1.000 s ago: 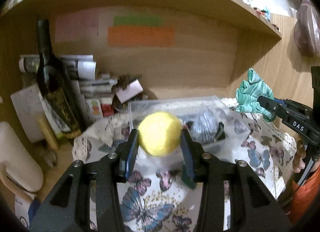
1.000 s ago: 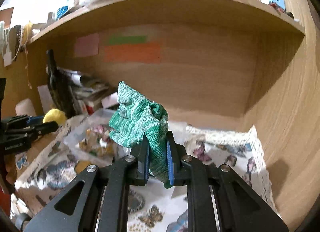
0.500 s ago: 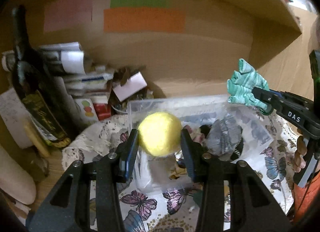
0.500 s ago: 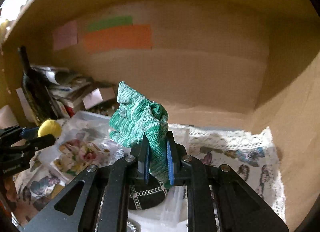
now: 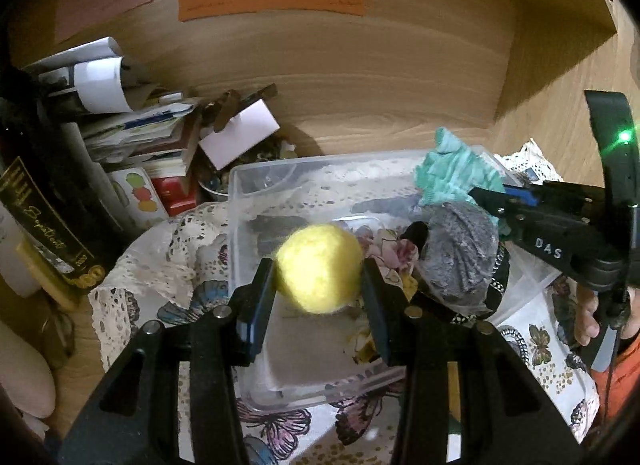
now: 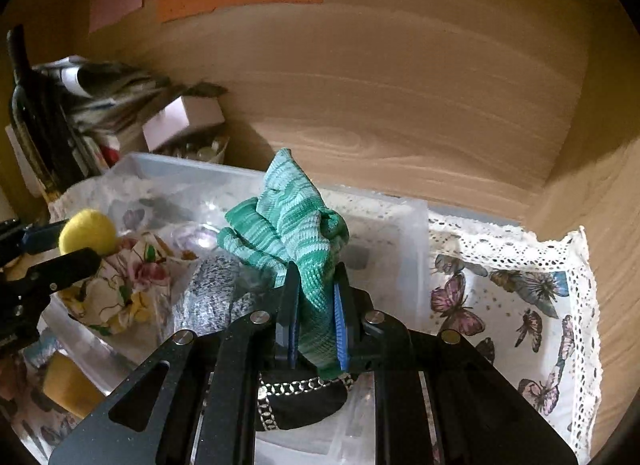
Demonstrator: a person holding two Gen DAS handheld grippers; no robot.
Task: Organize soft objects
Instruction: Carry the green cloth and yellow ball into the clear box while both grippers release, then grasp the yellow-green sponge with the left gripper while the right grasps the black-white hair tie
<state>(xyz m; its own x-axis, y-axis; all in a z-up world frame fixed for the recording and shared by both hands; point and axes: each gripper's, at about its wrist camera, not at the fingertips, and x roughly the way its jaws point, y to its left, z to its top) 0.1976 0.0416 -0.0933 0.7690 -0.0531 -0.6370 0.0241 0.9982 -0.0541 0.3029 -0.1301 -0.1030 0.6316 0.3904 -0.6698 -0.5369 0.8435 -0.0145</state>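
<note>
Yellow ball (image 5: 318,267) is clamped between the fingers of the left gripper (image 5: 319,285), held above the clear plastic bin (image 5: 240,201); green knitted cloth (image 6: 294,237) is pinched in the narrowly closed right gripper (image 6: 314,323), also above the bin; inside the bin lie a grey knitted item (image 5: 460,253), a floral fabric (image 6: 124,285) and a black chain-trimmed piece (image 6: 296,405); beneath the bin, a butterfly-print cloth (image 6: 520,305); left of the bin, a dark bottle (image 5: 44,201).

Clear bin (image 5: 240,201) stands open-topped; its left half appears free, grey knit bundle (image 5: 460,249) and floral cloth (image 6: 120,285) fill the rest. Bottle (image 5: 44,201) and paper stack (image 5: 132,133) crowd its left side
</note>
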